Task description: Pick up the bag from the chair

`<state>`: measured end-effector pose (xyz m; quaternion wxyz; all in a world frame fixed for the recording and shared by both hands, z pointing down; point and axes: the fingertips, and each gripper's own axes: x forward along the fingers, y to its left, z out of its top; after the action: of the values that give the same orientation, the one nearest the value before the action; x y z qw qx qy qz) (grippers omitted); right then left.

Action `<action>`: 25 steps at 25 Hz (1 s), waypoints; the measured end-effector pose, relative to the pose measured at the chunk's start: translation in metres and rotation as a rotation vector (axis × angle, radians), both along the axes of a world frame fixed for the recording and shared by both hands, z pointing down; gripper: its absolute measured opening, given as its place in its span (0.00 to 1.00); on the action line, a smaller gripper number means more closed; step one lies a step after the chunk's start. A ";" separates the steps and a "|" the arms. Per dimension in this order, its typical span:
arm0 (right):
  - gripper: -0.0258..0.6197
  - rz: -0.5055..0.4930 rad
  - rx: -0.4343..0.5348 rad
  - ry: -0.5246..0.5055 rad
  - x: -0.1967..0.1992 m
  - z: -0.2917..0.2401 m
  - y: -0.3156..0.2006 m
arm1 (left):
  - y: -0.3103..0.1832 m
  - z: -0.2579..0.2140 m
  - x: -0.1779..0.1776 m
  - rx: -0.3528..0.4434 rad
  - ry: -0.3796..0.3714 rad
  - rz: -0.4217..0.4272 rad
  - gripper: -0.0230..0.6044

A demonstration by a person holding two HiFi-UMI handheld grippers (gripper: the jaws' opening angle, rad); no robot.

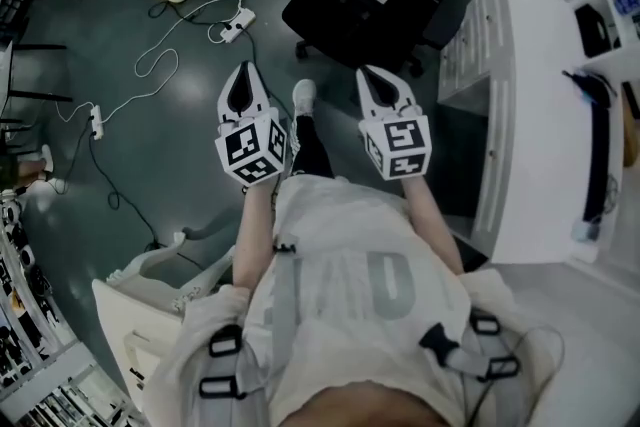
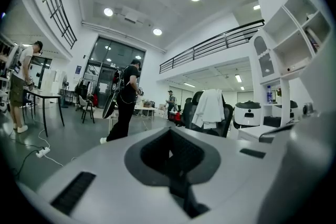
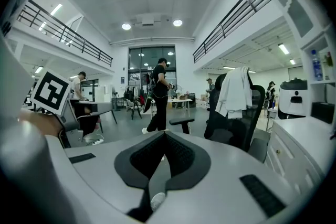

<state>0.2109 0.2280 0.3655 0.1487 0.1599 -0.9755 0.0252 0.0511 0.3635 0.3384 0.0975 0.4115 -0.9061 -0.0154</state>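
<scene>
Beyond left gripper (image 2: 169, 131), right gripper (image 3: 164, 134), jaws pressed together: chair (image 1: 370, 0), balcony railing (image 3: 231, 18) solely in gripper views

A black office chair (image 1: 365, 10) stands upright at upper centre of the head view, armrests out. A white cloth (image 3: 235, 93) hangs over its backrest. Its seat is too dark to tell a bag apart.
</scene>
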 end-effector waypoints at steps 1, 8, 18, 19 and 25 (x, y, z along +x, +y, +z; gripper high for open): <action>0.05 0.004 0.000 -0.001 -0.006 0.001 -0.005 | -0.007 0.002 -0.008 -0.002 0.004 0.009 0.05; 0.05 0.069 -0.024 -0.028 -0.053 0.002 -0.049 | -0.065 -0.001 -0.064 0.025 0.005 0.069 0.05; 0.05 0.072 -0.060 -0.020 -0.186 -0.003 -0.112 | -0.149 0.002 -0.168 0.043 0.036 0.177 0.05; 0.05 0.085 -0.058 -0.024 -0.199 -0.007 -0.119 | -0.157 0.001 -0.181 0.044 0.036 0.184 0.05; 0.05 0.180 -0.056 -0.027 -0.269 -0.016 -0.170 | -0.207 -0.005 -0.262 0.020 0.012 0.238 0.05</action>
<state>-0.0583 0.0584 0.3490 0.1373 0.2424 -0.9580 0.0678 -0.2109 0.1566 0.3331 0.0998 0.5171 -0.8500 -0.0151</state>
